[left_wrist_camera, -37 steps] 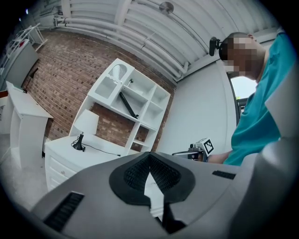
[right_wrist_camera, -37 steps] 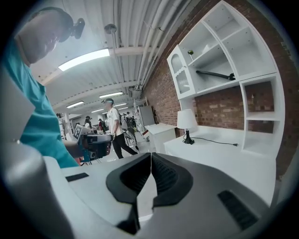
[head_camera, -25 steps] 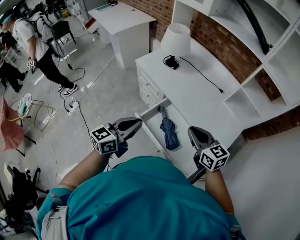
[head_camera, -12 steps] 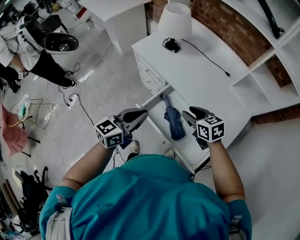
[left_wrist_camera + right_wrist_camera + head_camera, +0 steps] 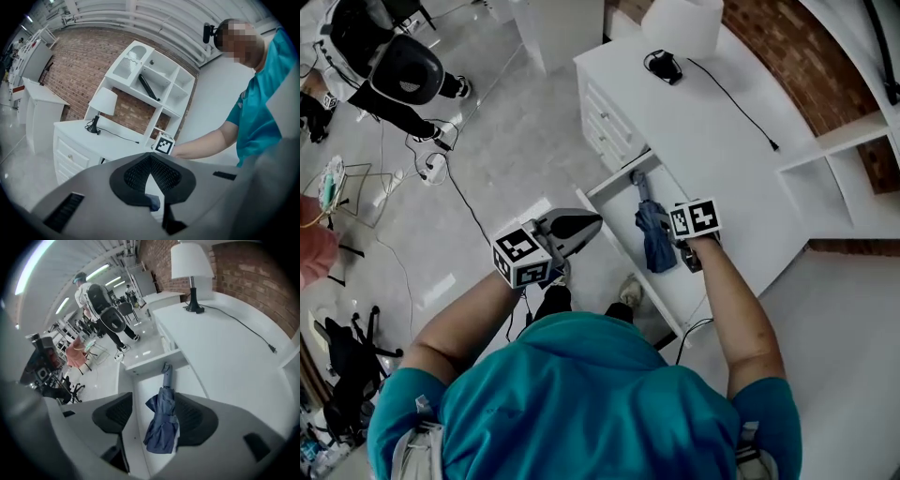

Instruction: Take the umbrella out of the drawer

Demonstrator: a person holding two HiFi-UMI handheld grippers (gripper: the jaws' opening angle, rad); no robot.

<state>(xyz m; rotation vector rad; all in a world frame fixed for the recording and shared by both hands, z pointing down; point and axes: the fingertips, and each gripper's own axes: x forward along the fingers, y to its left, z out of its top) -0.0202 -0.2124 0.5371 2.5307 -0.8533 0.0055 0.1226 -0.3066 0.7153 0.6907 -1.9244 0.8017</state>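
Note:
A folded blue umbrella (image 5: pixel 654 234) lies lengthwise in the open white drawer (image 5: pixel 614 187), handle toward the drawer front. My right gripper (image 5: pixel 679 249) points steeply down into the drawer beside it. In the right gripper view its jaws are opening; the umbrella (image 5: pixel 161 423) lies between the pads (image 5: pixel 112 412), which do not press on it. My left gripper (image 5: pixel 584 224) hovers left of the drawer, over the floor, and looks shut with nothing in it. In the left gripper view (image 5: pixel 151 164), a blue scrap shows through the gap below its pads.
The drawer belongs to a white desk (image 5: pixel 712 131) bearing a lamp (image 5: pixel 684 23) with a black cable (image 5: pixel 736 98). White shelves (image 5: pixel 853 159) stand against the brick wall at right. A person (image 5: pixel 384 66) and loose cables (image 5: pixel 431 169) are on the floor at left.
My right gripper has come down from beside the desk, tipped downward over the drawer, and its jaws have gone from shut to wide. The left gripper has sunk slightly.

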